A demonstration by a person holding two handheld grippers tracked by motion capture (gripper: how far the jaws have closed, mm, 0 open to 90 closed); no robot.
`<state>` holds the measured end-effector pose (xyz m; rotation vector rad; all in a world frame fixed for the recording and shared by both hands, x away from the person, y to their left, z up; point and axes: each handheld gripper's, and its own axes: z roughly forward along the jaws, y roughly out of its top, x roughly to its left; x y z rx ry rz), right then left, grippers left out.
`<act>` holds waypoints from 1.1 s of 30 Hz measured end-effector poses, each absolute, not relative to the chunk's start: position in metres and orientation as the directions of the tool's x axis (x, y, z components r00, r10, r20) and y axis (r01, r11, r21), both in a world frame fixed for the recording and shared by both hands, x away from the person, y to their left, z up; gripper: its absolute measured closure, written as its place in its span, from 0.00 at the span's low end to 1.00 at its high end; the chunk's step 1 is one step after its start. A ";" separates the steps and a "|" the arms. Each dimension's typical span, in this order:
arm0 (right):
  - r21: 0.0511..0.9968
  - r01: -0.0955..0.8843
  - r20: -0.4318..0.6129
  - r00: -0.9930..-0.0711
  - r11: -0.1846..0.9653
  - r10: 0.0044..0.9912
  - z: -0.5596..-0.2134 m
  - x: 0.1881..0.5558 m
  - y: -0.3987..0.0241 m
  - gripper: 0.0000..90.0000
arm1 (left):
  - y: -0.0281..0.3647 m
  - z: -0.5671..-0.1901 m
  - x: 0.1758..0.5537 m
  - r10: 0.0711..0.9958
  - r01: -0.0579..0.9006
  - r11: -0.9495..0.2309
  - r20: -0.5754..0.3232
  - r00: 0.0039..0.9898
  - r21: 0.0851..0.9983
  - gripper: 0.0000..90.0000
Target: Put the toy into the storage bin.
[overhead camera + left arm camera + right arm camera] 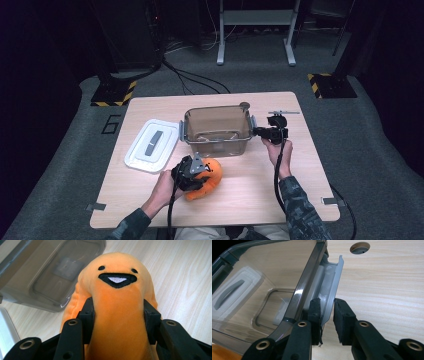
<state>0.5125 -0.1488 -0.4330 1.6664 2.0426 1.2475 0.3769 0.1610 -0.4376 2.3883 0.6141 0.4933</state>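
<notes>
An orange plush toy (212,176) with a stitched smiling face (117,280) lies on the wooden table (260,195), in front of a clear plastic bin (217,146). My left gripper (196,172) is shut on the plush; both pads squeeze its body just below the face (119,312). My right gripper (258,132) is at the bin's right end, shut on the grey side latch (335,280), with one pad on each side of it (327,312). The bin (304,287) stands upright, without its lid.
The bin's white lid (152,145) with a grey handle lies flat left of the bin. A round hole (244,105) in the tabletop sits behind the bin, and a thin grey bar (283,112) lies near the right gripper. Bare wood lies at front right.
</notes>
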 end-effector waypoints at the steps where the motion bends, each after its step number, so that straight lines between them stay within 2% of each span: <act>1: 0.719 0.695 0.326 -0.330 -0.006 0.886 -0.433 0.512 -0.149 0.85 | 0.161 -0.436 0.377 0.540 0.312 -0.699 0.189 0.820 0.643 0.62; 26: 0.721 0.693 0.322 -0.328 -0.006 0.888 -0.433 0.512 -0.148 0.85 | 0.175 -0.362 0.386 0.617 0.358 -0.602 0.132 0.776 0.714 0.62; 33: 0.725 0.689 0.317 -0.330 -0.003 0.889 -0.433 0.512 -0.148 0.85 | 0.181 -0.334 0.403 0.664 0.385 -0.565 0.125 0.737 0.730 0.62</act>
